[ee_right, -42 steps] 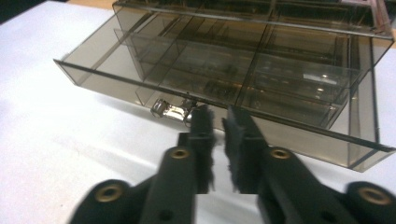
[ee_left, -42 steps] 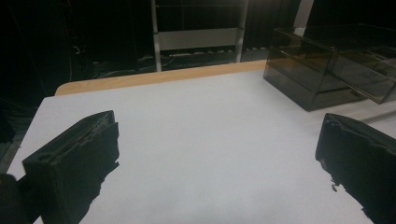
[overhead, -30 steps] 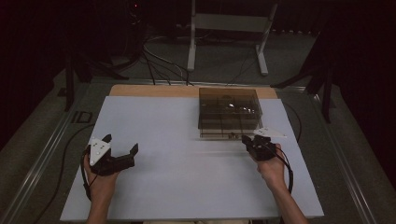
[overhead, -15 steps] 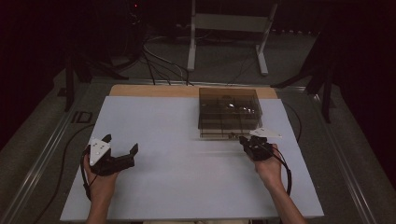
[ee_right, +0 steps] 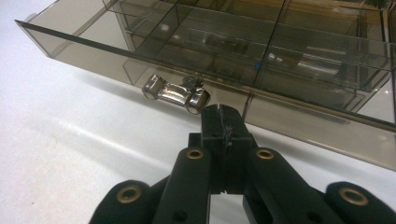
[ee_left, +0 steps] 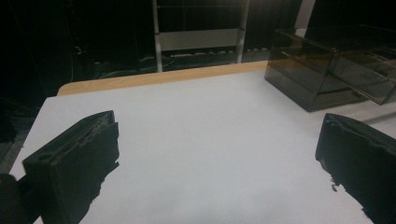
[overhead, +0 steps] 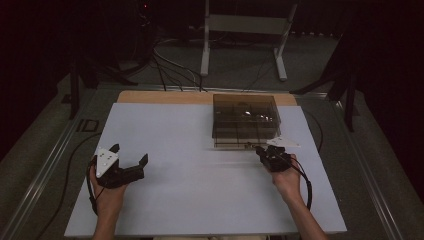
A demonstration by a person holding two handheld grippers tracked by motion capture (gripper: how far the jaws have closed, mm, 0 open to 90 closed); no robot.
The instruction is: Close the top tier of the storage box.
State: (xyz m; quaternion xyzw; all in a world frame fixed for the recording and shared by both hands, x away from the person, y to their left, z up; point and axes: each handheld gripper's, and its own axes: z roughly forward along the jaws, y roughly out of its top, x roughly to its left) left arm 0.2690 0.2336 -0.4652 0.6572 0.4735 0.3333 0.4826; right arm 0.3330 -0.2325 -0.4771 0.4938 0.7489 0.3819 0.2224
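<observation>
Two claws in play, and the right claw (ee_right: 222,114) is the one that counts: jaws pressed together on nothing, tips just short of the metal handle (ee_right: 175,93) on the drawer (ee_right: 140,58) front. That handle sits just ahead and a touch left of the tips, its long axis running crosswise to the jaws. The left claw (overhead: 129,155) rests spread wide, well away from the box (overhead: 244,120).
</observation>
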